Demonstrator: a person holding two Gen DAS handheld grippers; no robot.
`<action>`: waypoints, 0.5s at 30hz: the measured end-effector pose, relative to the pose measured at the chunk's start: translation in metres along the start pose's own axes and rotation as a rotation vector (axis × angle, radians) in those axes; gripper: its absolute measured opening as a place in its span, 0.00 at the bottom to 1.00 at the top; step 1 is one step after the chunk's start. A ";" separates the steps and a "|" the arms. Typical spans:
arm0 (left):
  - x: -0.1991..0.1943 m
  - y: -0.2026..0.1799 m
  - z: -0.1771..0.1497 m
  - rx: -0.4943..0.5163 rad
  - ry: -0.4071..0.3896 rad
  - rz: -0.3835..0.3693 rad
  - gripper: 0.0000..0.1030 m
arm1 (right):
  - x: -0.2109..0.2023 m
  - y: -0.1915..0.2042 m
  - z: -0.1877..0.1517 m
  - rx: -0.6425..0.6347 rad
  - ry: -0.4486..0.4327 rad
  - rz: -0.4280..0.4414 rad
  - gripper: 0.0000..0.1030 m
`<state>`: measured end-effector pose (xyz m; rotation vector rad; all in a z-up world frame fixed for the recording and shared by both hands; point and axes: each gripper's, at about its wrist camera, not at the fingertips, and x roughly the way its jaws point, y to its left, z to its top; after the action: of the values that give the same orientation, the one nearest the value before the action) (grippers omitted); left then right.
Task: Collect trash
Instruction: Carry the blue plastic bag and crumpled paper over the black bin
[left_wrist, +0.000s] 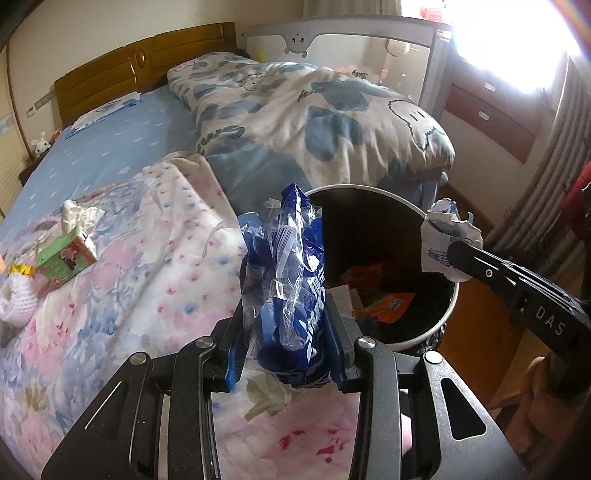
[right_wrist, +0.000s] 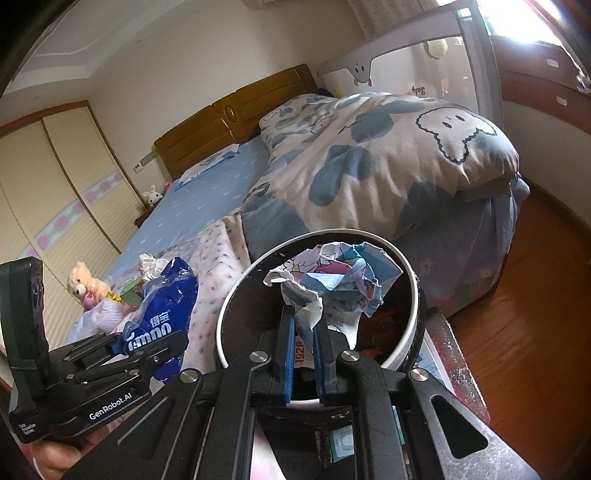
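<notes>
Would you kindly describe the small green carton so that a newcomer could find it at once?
Start at the bed and go to the pink flowered blanket at its near end. The green carton lies there beside a crumpled white tissue. It is the only boxy green thing among soft white items.

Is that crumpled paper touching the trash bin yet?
Cannot tell. The right wrist view shows the crumpled paper pinched by the right gripper over the trash bin; no view shows a gap plainly.
</notes>
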<state>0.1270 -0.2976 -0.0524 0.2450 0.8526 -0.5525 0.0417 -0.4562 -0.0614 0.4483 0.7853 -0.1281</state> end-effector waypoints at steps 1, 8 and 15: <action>0.002 -0.001 0.001 0.002 0.001 -0.002 0.34 | 0.000 -0.001 0.000 0.001 0.001 0.000 0.08; 0.008 -0.008 0.008 0.015 0.003 -0.004 0.34 | 0.004 -0.008 0.004 0.010 0.005 0.004 0.08; 0.013 -0.013 0.015 0.020 0.003 -0.005 0.34 | 0.007 -0.010 0.008 0.009 0.008 0.009 0.08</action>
<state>0.1365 -0.3190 -0.0529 0.2626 0.8515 -0.5660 0.0488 -0.4681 -0.0649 0.4612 0.7910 -0.1217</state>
